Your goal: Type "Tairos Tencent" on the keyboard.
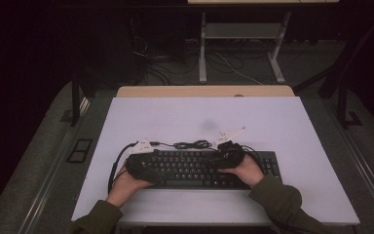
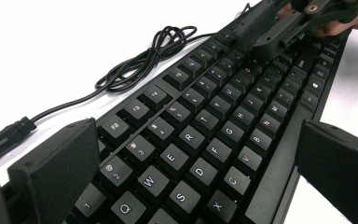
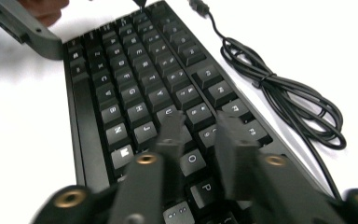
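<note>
Keyboard [image 1: 199, 168]: black, near edge of white table [image 1: 282, 122], long axis left-right, cord [image 1: 192, 144] coiled just behind.
Left gripper [image 2: 196, 158]: jaws wide apart, straddling the left end's depth, gripping nothing.
Right gripper [image 3: 198, 135]: jaws part open over right-hand keys, holding nothing.
</note>
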